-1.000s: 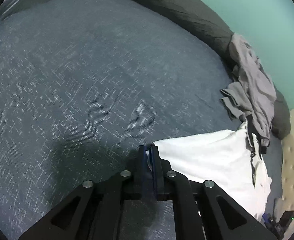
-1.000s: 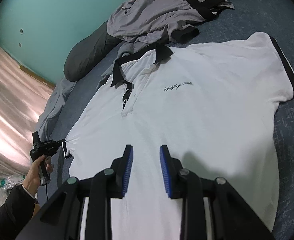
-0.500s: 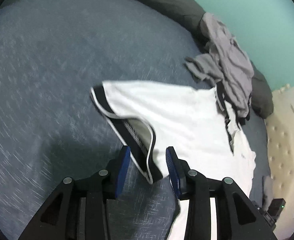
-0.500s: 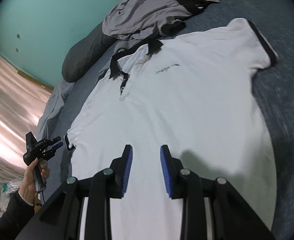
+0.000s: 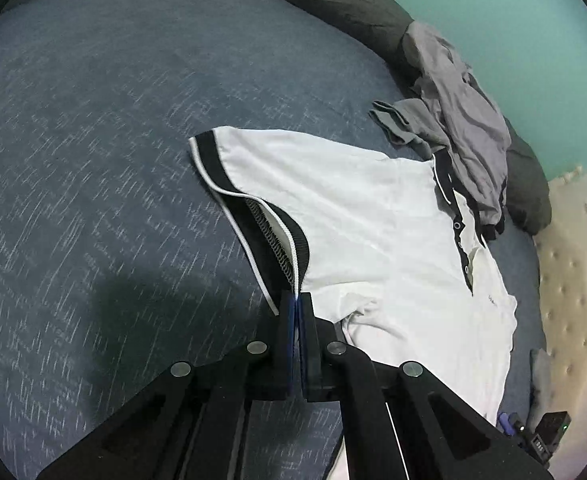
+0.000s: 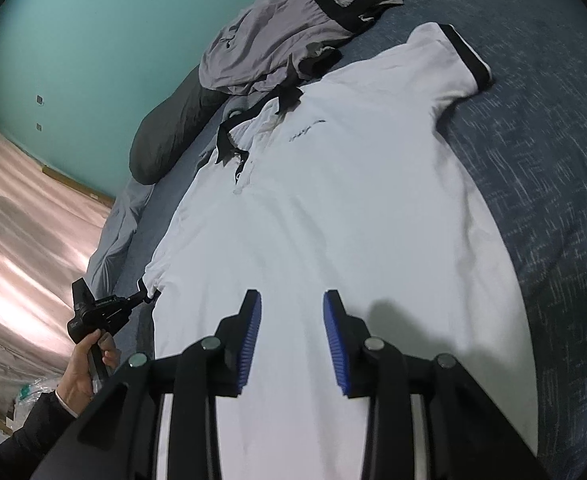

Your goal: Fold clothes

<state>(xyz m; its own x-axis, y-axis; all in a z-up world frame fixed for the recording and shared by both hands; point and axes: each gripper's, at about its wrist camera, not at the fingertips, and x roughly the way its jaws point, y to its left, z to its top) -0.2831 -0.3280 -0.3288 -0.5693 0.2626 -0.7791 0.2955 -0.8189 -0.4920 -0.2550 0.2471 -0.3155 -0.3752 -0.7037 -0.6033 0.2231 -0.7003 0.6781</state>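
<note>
A white polo shirt (image 5: 373, 220) with black collar and black sleeve cuffs lies face up, spread on the blue bed cover (image 5: 93, 160). My left gripper (image 5: 296, 304) is shut on the black-and-white cuff edge of one sleeve, which is lifted and gapes open in front of the jaws. The right wrist view shows the same gripper (image 6: 147, 298) pinching that sleeve at the left edge of the shirt (image 6: 333, 200), held by a hand (image 6: 81, 364). My right gripper (image 6: 291, 308) hovers over the shirt's lower body, its jaws opening, with nothing between them.
A crumpled grey garment (image 6: 277, 40) with black trim lies just beyond the shirt's collar, against a dark bolster pillow (image 6: 173, 128). A teal wall rises behind. A beige tufted surface (image 5: 573, 260) borders the bed on one side.
My left gripper let go of a white cloth corner, opened around the sleeve cuff, then shut on its edge. My right gripper drew back along the shirt, and its jaws stand slightly wider.
</note>
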